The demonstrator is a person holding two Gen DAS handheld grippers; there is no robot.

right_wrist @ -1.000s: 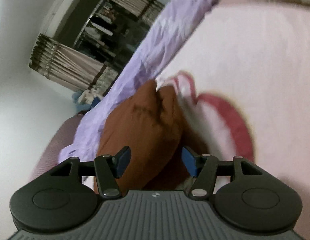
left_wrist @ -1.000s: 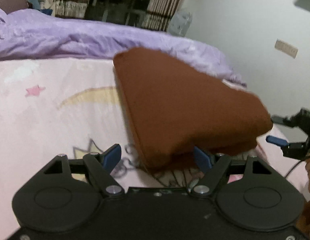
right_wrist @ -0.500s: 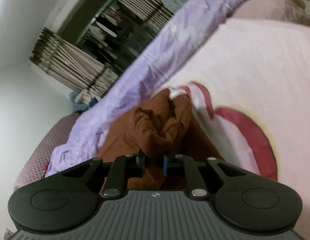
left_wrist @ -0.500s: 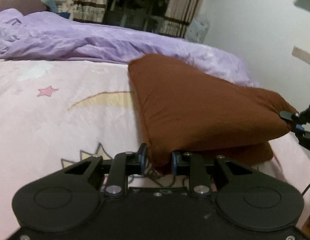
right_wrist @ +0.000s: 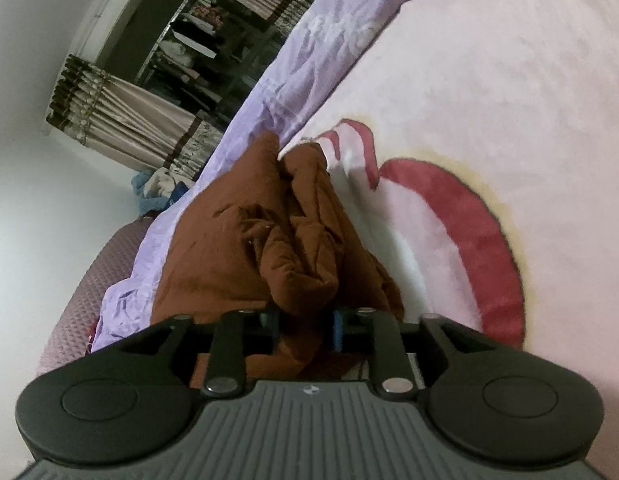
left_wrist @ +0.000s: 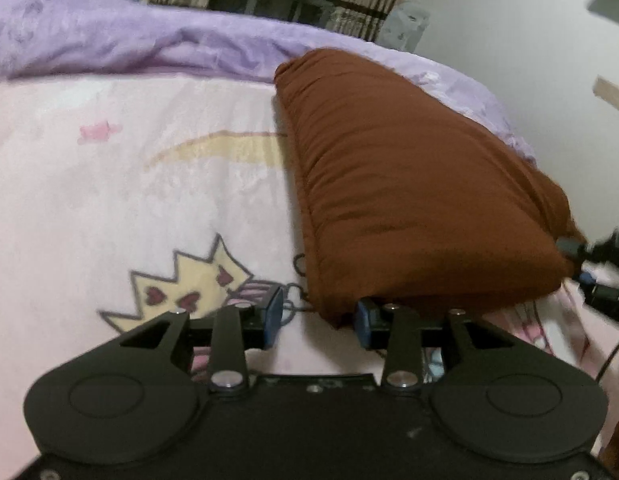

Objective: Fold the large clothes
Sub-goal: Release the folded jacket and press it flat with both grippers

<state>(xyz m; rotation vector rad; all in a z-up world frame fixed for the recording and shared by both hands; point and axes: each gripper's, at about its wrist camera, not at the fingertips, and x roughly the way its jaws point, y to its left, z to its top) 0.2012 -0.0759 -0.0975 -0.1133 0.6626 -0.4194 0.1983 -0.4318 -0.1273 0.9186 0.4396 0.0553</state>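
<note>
Left claw [left_wrist: 319,318] parted, empty, with garment [left_wrist: 409,184] corner lying between its pads on blanket [left_wrist: 129,200]; right claw [right_wrist: 305,326] pinched on garment's bunched end, just ahead.

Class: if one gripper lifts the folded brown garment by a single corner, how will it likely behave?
The brown garment would probably sag and unfold: it is soft, wrinkled cloth. It bunches where the right gripper pinches it, so likely floppy. The thick folded stack suggests moderate weight.
</note>
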